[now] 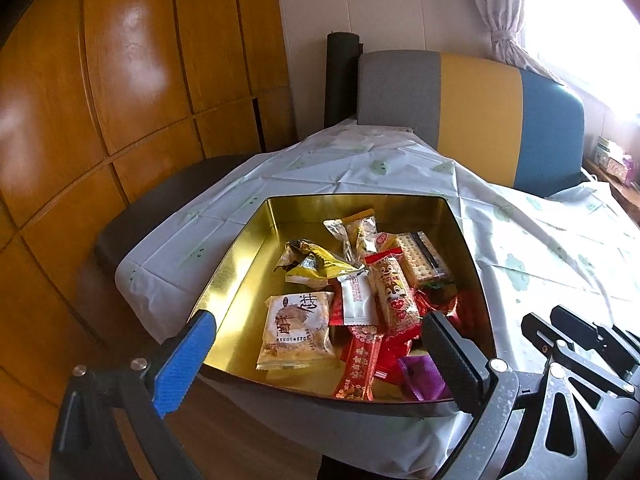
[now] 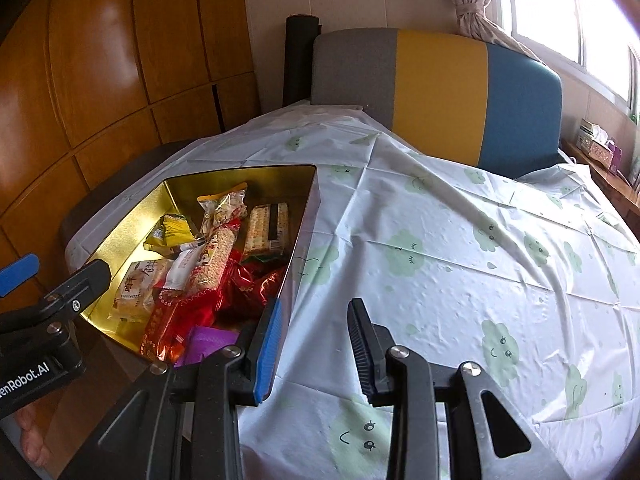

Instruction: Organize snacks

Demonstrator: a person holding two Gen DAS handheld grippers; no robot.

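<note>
The left gripper [image 1: 316, 346] is held with its blue-padded and black-padded fingers spread wide and nothing between them, poised over the near edge of the open gold-lined rectangular metal tin [image 1: 256, 248]. The right gripper [image 2: 314, 346] is likewise seen parted and empty, its fingers over the white tablecloth printed with green clouds [image 2: 440, 248], with the tin's near corner just to the left of its blue pad.

Beyond both tools, a grey, yellow and blue upholstered chair back [image 1: 472, 108] is seen across the table, and orange wooden cabinet doors [image 1: 100, 100] fill the space to the left.

The tin sits directly ahead of the left gripper and to the left of the right one. The snacks are piled inside it, mostly toward its right half. Nearest the left gripper's blue finger a pale square pastry packet [image 1: 296, 330] lies flat on the gold floor. Ahead of the gap between the fingers lie a long cracker roll with a squirrel picture [image 1: 394, 288] and a white sachet [image 1: 358, 300], overlapping red wrappers [image 1: 360, 360]. A purple packet [image 1: 424, 376] lies just beside the black finger. Farther ahead are found a yellow crumpled bag [image 1: 316, 266], a clear sleeve of square crackers [image 1: 420, 258] and a clear bag with an orange top [image 1: 360, 228].
</note>
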